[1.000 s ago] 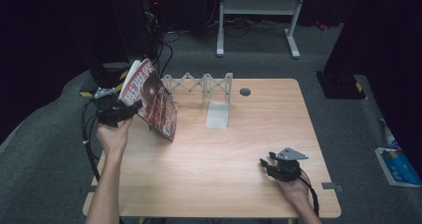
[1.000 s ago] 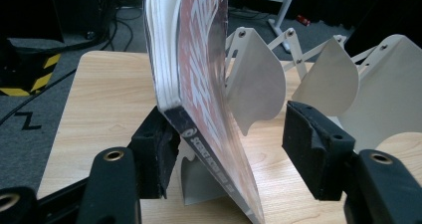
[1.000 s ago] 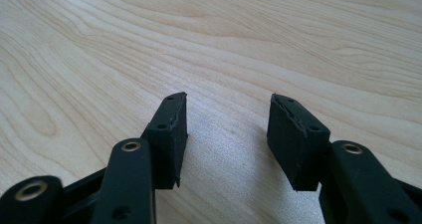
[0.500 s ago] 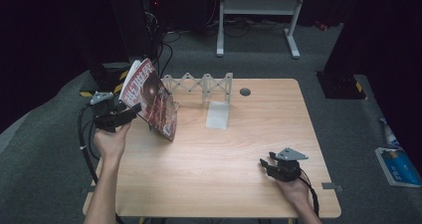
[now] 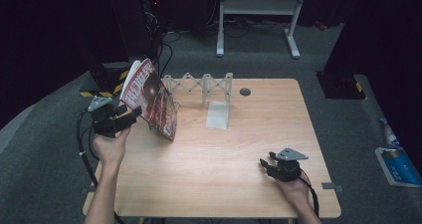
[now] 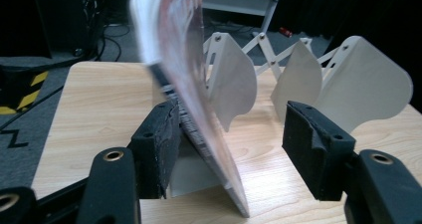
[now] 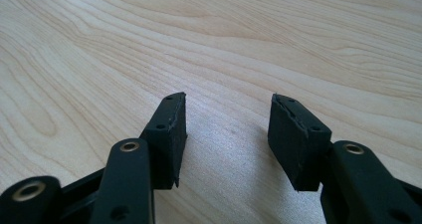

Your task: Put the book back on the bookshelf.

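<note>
Left gripper (image 6: pixel 234 149) jaws apart, magazine (image 6: pixel 189 84) leaning between them, touching one pad. Right gripper (image 7: pixel 226 134) open over bare table (image 7: pixel 249 45).

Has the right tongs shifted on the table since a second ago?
No. The right tongs sit at the same spot near the table's front right corner, open.

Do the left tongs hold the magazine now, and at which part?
No. The left tongs stand open around the magazine's lower edge; one pad touches it, the other stands apart.
</note>
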Tool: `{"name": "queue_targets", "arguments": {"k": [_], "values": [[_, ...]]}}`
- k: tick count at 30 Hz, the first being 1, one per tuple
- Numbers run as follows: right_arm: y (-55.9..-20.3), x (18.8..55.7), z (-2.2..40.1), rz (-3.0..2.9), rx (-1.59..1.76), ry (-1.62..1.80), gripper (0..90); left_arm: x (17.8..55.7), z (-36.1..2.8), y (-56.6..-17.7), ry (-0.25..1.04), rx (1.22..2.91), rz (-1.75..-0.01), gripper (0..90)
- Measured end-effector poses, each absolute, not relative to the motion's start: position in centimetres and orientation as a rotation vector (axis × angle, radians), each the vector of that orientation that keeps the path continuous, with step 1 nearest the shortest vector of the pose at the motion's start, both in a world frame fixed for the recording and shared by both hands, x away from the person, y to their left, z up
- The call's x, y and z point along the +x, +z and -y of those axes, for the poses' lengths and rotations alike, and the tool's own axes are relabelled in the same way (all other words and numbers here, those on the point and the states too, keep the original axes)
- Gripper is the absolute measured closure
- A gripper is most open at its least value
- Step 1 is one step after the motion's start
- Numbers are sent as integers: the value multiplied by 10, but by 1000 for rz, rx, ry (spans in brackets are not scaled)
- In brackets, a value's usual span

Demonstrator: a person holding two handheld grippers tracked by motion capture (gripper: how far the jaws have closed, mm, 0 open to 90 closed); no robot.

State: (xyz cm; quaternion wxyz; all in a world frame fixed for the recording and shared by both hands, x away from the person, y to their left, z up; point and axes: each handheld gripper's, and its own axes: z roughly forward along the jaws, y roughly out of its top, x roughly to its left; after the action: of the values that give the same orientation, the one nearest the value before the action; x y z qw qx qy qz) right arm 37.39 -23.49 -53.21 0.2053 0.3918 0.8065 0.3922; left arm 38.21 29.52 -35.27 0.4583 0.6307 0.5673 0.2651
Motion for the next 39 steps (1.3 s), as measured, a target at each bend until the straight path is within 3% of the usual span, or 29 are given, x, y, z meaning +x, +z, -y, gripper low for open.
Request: {"name": "queue_targets", "arguments": {"k": [39], "values": [[-532,374,235,-2249,1089,1093,494,366,-265,-363,568,1607,-1273,399]]}}
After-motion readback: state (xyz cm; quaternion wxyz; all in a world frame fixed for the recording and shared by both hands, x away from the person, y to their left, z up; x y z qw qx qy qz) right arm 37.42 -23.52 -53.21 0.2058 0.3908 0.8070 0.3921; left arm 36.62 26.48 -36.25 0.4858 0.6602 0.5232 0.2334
